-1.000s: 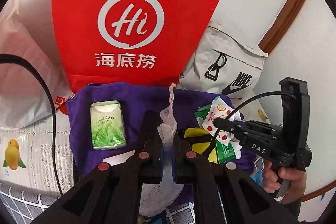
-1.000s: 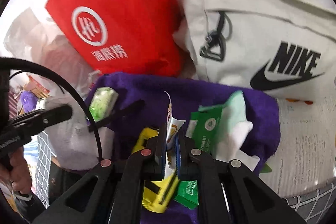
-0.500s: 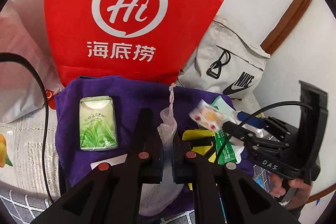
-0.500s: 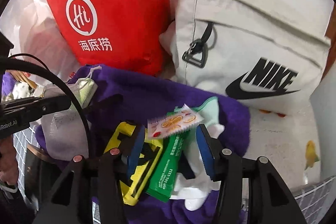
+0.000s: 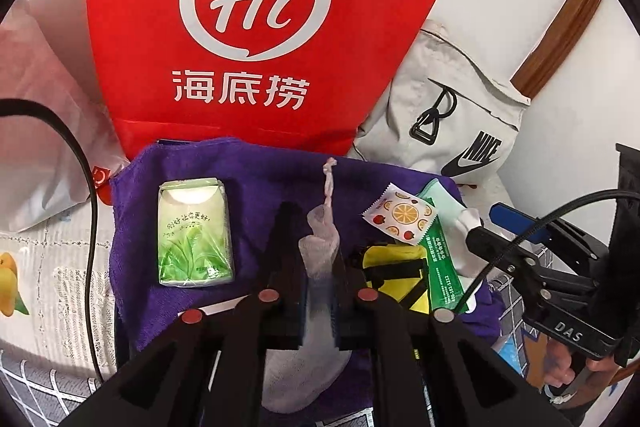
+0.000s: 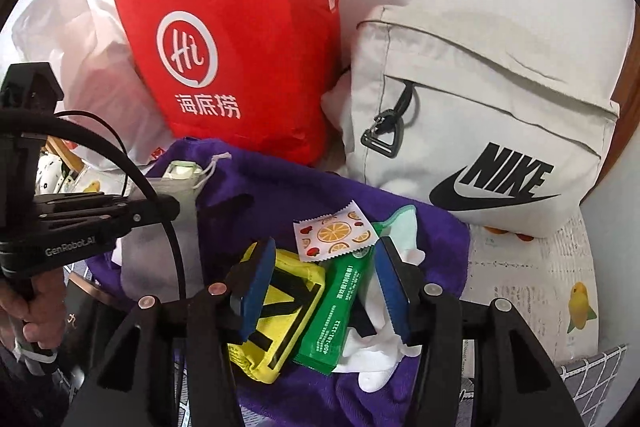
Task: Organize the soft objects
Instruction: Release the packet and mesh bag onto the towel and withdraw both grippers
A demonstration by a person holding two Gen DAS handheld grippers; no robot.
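My left gripper point(image 5: 320, 279) is shut on a white drawstring mesh pouch point(image 5: 318, 251), held above a purple towel point(image 5: 256, 179). My right gripper point(image 6: 324, 275) is open and empty above a pile on the towel point(image 6: 280, 195): a fruit-print sachet point(image 6: 334, 235), a green packet point(image 6: 342, 303), a yellow pouch with black straps point(image 6: 280, 307) and a white sock point(image 6: 376, 351). The sachet point(image 5: 400, 213) lies on top of the green packet point(image 5: 442, 267). A green tissue pack point(image 5: 194, 231) lies on the towel's left part. The pouch point(image 6: 160, 227) also shows in the right wrist view.
A red paper bag point(image 5: 256, 27) and a grey Nike bag point(image 6: 480, 131) stand behind the towel against the wall. A pale plastic bag point(image 5: 36, 107) is at the left. A fruit-print tablecloth point(image 6: 532, 275) covers the table. A black cable point(image 5: 90, 187) hangs at the left.
My right gripper opened and let go of the fruit-print sachet, which now lies on the pile. It then drew back. My left gripper kept hold of the pouch.
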